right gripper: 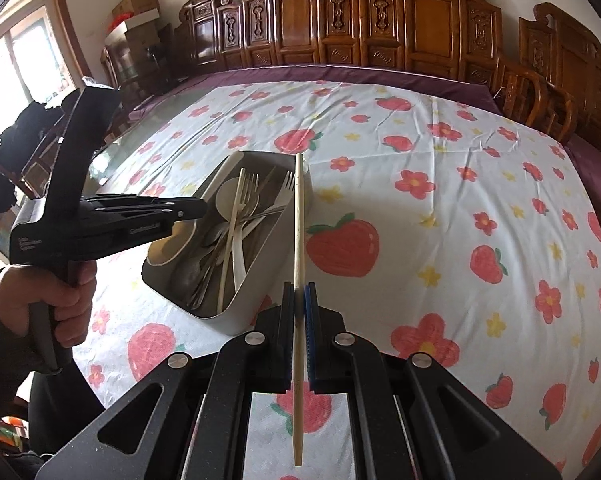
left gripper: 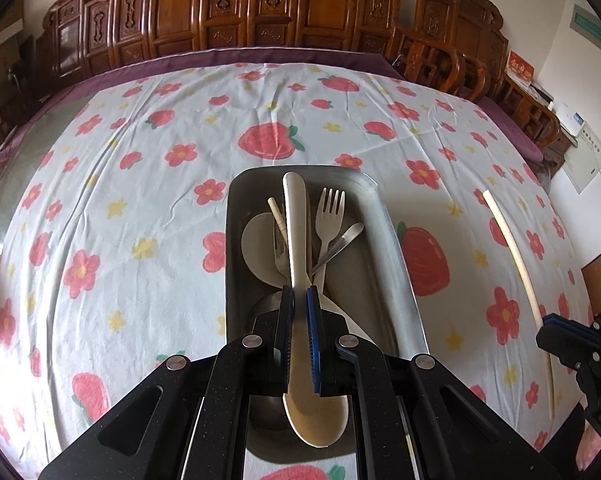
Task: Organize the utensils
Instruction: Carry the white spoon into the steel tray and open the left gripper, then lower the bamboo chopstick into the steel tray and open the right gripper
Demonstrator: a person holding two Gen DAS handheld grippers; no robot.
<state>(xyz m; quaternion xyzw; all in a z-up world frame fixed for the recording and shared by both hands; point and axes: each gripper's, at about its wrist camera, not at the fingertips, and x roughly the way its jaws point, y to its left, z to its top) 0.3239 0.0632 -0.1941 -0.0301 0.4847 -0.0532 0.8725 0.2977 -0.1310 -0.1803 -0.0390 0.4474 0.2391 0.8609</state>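
Note:
A grey metal tray (left gripper: 396, 256) on the flowered tablecloth holds several utensils: a cream fork (left gripper: 329, 216), a metal spoon (left gripper: 340, 242), a chopstick (left gripper: 278, 218). My left gripper (left gripper: 300, 300) is shut on a cream spoon (left gripper: 300, 240) and holds it over the tray, bowl end toward the camera. My right gripper (right gripper: 299, 294) is shut on a cream chopstick (right gripper: 298, 216), held above the cloth just right of the tray (right gripper: 260, 292). The left gripper (right gripper: 188, 210) shows over the tray's left side in the right wrist view. The right gripper (left gripper: 556, 326) and its chopstick (left gripper: 516, 256) show at the right edge of the left wrist view.
The tablecloth (left gripper: 120, 200) covers a wide table with a purple border (left gripper: 260, 56). Carved wooden chairs (right gripper: 380, 20) line the far side and the right side (left gripper: 452, 64). Boxes (right gripper: 136, 4) stand at the back left by a window.

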